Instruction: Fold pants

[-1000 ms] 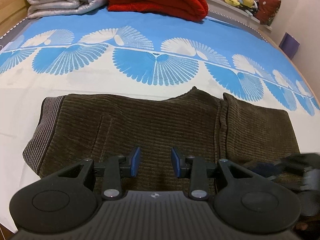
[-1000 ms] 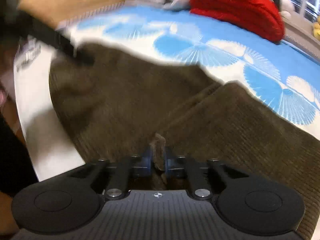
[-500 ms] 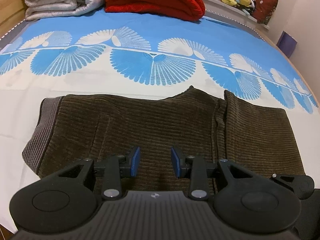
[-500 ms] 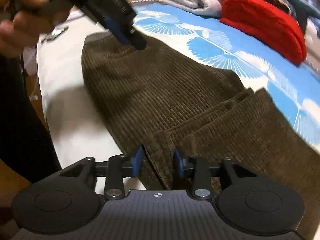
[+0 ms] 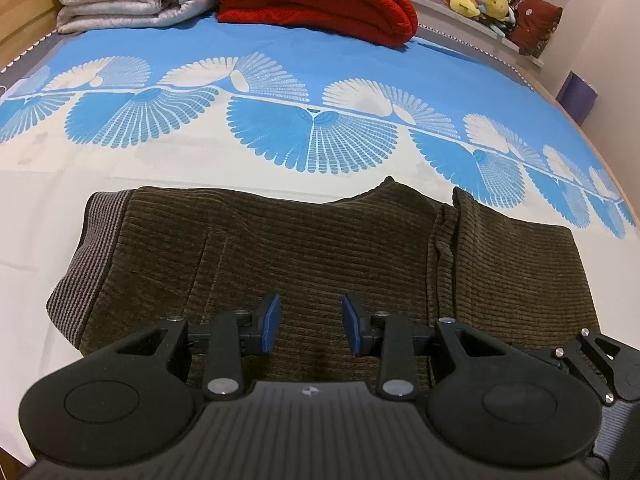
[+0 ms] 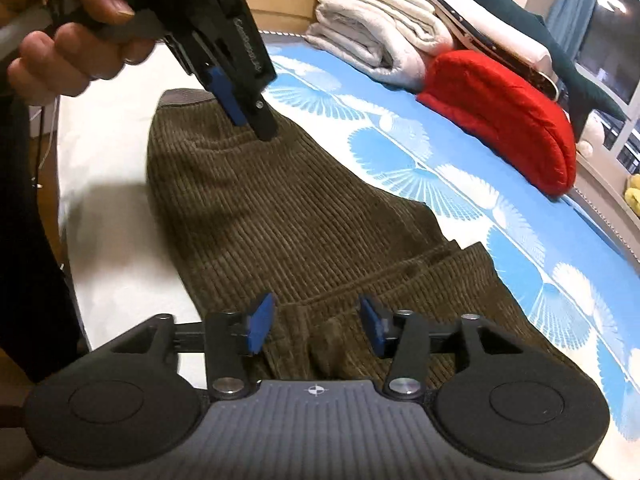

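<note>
Right gripper (image 6: pixel 316 324) — jaws apart, just been opening; a ridge of corduroy hem lies between the pads, not pinched. Left gripper (image 5: pixel 308 330) — jaws partly apart, nothing between them, hanging over the cloth near the middle of the garment. Pants (image 5: pixel 304 256), brown corduroy, lie folded on the bed sheet (image 5: pixel 200 168) by its near edge, grey waistband (image 5: pixel 86 256) at the left end, leg ends laid over the body at the right. Judgement: a fold has just been set down and let go. Next move likely needs fresh grips on one end to carry it across, edges kept aligned.
</note>
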`<state>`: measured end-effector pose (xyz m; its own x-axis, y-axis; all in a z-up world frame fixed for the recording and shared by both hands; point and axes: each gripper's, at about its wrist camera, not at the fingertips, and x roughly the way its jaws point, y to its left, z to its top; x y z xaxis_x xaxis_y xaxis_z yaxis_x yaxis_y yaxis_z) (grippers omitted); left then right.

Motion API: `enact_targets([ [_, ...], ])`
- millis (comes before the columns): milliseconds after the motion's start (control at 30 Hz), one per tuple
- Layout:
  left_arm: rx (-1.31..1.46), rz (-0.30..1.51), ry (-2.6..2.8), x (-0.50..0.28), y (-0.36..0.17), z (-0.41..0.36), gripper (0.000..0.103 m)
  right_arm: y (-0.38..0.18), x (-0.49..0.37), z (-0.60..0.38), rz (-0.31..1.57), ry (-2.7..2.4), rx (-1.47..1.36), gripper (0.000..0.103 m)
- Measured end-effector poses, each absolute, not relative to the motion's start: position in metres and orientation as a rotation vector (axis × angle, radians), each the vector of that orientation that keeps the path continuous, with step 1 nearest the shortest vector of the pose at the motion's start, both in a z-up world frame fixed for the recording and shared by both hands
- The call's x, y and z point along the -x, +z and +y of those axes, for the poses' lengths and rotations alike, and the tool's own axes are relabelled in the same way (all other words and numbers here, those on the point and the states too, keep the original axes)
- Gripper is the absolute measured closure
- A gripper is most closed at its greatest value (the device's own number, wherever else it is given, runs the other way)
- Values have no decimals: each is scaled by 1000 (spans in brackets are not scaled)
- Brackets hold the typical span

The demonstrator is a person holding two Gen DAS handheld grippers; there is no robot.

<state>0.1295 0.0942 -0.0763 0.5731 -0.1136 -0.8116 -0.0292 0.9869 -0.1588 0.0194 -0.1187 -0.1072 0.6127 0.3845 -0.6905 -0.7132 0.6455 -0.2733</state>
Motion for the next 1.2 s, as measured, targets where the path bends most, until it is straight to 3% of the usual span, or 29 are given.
enact_targets([
  [67, 159, 962, -48, -130, -77, 94, 65, -111, -25, -120, 666, 652, 561, 47],
  [133, 159, 962, -48, -129, -77, 94, 65, -116, -34, -122, 720, 657, 512, 39],
  [300, 159, 964, -45, -129, -77, 95, 65, -137, -44, -118, 837, 675, 507, 41],
  [333, 159, 964, -45, -129, -77, 96, 65, -138, -44, -118, 832, 683, 509, 55],
  [433, 164, 959, -44, -129, -76, 97, 65, -124, -55, -130, 826, 672, 410, 76],
  [567, 172, 954, -44, -128, -76, 99, 65, -69, -75, -175, 670, 507, 112, 80],
  [733, 163, 955, -45, -128, -76, 98, 65, -34, -41, -167, 451, 586, 87, 79],
  [967, 179, 972, -69, -127, -77, 97, 65, -129, -34, -118, 809, 651, 419, 69],
  [1067, 178, 985, -126, -129, -77, 88, 65, -98, -32, -148, 777, 625, 281, 61],
  [1133, 165, 996, -175, -130, -79, 76, 65, -74, -28, -180, 720, 547, 179, 50],
  [1200, 157, 1008, -229, -131, -81, 61, 65, -64, -24, -218, 712, 414, 72, 49],
])
